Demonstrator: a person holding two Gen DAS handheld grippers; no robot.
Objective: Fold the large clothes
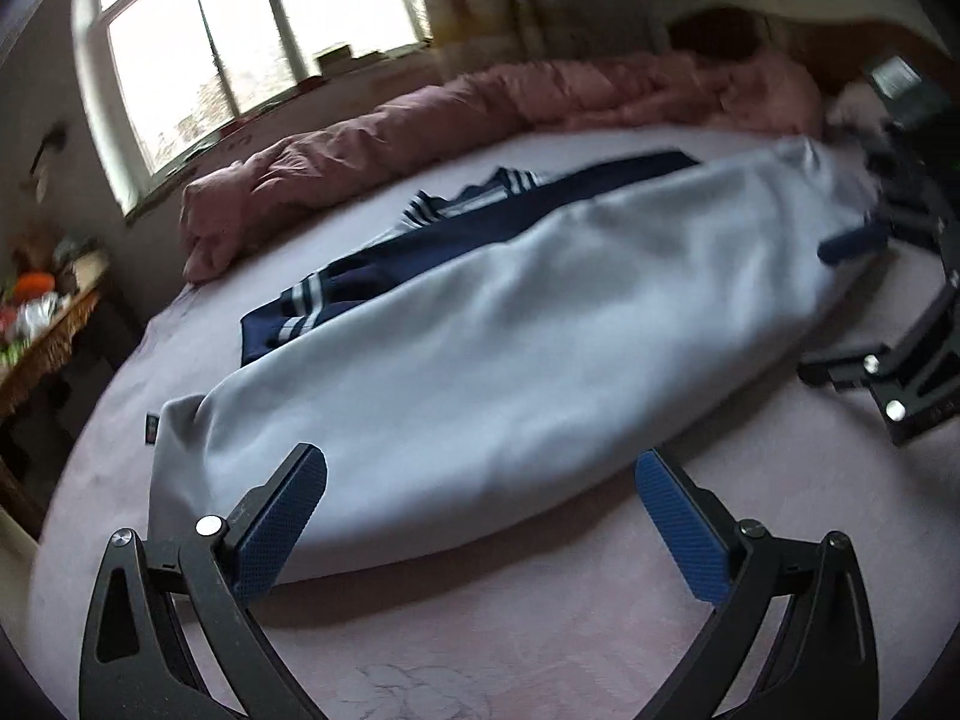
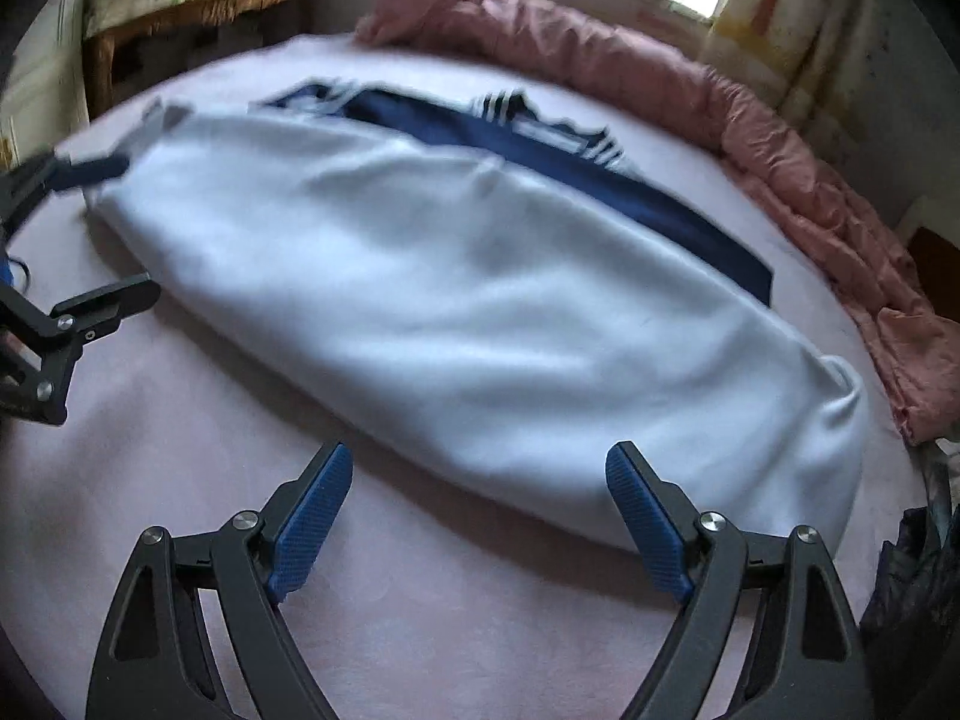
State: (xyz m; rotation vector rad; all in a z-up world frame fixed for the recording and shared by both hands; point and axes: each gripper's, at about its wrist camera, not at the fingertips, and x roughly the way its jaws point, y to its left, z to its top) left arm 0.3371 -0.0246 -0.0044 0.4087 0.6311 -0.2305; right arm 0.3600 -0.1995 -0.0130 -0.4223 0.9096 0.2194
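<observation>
Between our left gripper's point(image 1: 480, 510) spread fingers point(image 1: 282, 528) lies only the near edge of the grey and navy sweatshirt point(image 1: 480, 312), with nothing pinched; these fingers are released and hover just short of the cloth. Our right gripper's point(image 2: 480, 516) fingers point(image 2: 645, 528) stand equally wide apart and empty, just in front of the same near fold, toward the garment's other end.

Just beyond both sets of fingers the sweatshirt rests on the bed point(image 1: 540, 630), already doubled into one long grey band, with navy sleeves and white-striped cuffs showing along its far edge. We judge the lengthwise fold done; the band still has to be folded across its length, perhaps more than once, and neither end is gripped yet. Whether the sleeves are fully tucked we cannot tell through the blur.

Farther out, a pink quilt point(image 1: 420, 120) is bunched along the far side of the bed, and beyond that stands a cluttered wooden side table point(image 2: 198, 0).

Our count: one sweatshirt, two grippers, four fingers, one quilt, one bed.
</observation>
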